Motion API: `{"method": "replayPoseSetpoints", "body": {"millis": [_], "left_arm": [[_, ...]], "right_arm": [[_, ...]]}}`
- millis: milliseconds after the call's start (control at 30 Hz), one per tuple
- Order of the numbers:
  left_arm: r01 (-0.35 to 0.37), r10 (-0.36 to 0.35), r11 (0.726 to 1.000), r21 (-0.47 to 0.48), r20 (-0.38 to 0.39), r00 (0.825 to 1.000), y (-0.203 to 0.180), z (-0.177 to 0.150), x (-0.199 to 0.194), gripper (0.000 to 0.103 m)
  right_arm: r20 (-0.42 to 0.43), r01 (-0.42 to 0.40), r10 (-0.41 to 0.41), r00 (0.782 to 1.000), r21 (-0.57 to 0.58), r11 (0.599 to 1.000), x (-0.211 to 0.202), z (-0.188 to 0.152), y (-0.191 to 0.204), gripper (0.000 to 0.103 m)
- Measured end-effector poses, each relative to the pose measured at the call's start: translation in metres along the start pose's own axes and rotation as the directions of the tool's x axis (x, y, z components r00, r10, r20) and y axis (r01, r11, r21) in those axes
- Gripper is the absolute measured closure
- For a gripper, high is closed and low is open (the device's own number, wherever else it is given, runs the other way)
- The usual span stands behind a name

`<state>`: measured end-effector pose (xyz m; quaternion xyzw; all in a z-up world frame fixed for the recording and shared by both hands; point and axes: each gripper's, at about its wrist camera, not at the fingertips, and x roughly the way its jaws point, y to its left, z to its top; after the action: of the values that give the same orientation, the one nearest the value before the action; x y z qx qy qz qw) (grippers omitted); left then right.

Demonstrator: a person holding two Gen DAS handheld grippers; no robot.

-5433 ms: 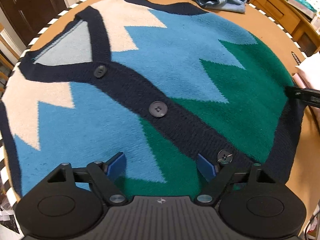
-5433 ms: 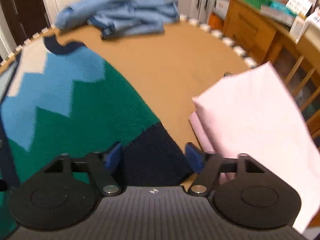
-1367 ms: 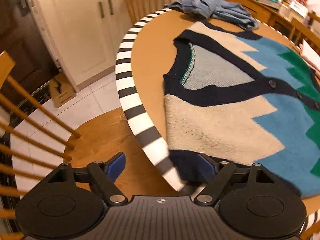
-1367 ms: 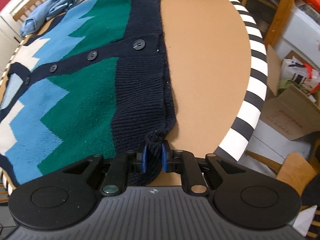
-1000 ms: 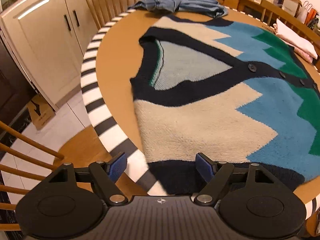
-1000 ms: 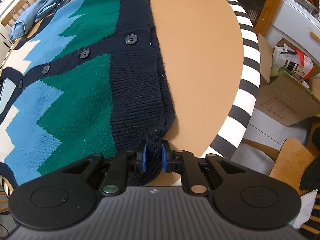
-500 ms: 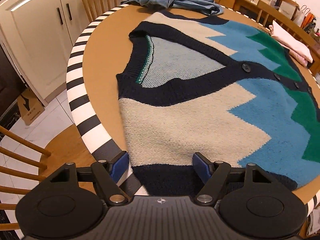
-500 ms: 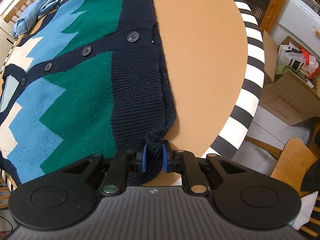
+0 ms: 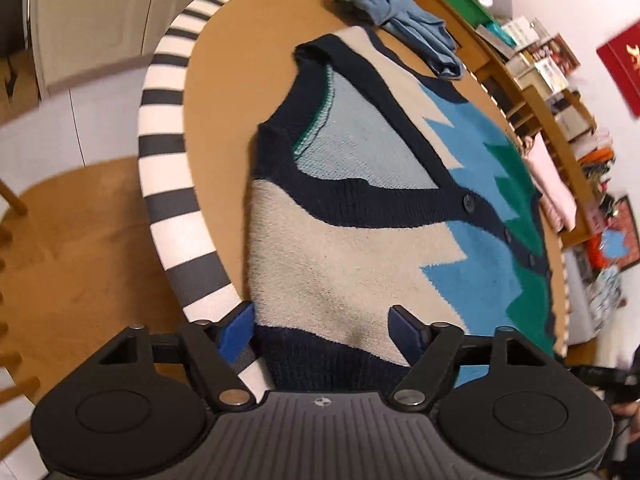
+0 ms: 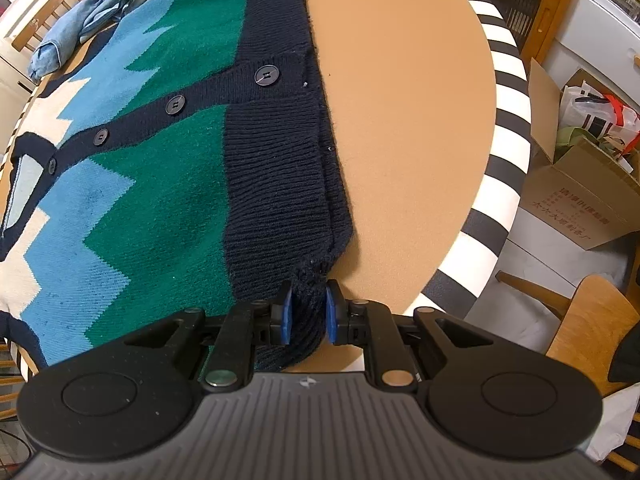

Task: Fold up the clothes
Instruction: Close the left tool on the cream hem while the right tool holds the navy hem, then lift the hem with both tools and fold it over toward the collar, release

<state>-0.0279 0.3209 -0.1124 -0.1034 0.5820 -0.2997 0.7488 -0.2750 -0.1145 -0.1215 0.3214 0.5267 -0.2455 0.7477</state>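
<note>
Both grippers at near edge of vest (image 9: 352, 248) on round table (image 10: 404, 92).

R gripper (image 10: 307, 312): jaws nearly closed, pinching navy hem corner of vest between blue pads (image 10: 285, 314); rest of vest spreads flat ahead & to its left, buttons (image 10: 267, 75) running away up the placket. Bare tabletop to its right, striped table rim beyond. L gripper (image 9: 322, 330): jaws wide apart, straddling vest's navy armhole edge at table rim; can't tell if pads touch the knit, nothing clamped. V-neck ahead of it, green end far right. Jeans (image 9: 392, 12) at far side of table, apart from vest. Pink cloth (image 9: 554, 184) past vest's green end. Cardboard box (image 10: 580, 196) on floor, right of R gripper.
</note>
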Motion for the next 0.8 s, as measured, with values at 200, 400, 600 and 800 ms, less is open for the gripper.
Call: {"method": "replayPoseSetpoints", "body": {"millis": [200,400,600,800], "left_arm": [[0.088,-0.092,0.989,-0.115,-0.030,0.995,0.019,0.000,-0.002,0.040],[0.074,-0.081,0.991,-0.115,-0.058,0.995,0.012,-0.009,0.013,0.093],[0.042,-0.046,0.994,-0.105,-0.035,0.998,0.007,-0.014,0.012,0.095],[0.036,-0.040,0.995,-0.095,-0.035,0.999,0.007,-0.013,0.009,0.095]], "right_arm": [[-0.005,-0.006,0.006,1.000,-0.012,1.000,0.000,0.000,0.003,0.079],[-0.005,-0.004,0.004,1.000,-0.009,1.000,0.000,0.000,0.005,0.077],[0.014,-0.029,0.029,0.999,0.023,0.999,0.000,-0.002,-0.002,0.077],[0.016,-0.094,0.093,0.996,0.087,0.992,-0.002,-0.007,-0.012,0.066]]}}
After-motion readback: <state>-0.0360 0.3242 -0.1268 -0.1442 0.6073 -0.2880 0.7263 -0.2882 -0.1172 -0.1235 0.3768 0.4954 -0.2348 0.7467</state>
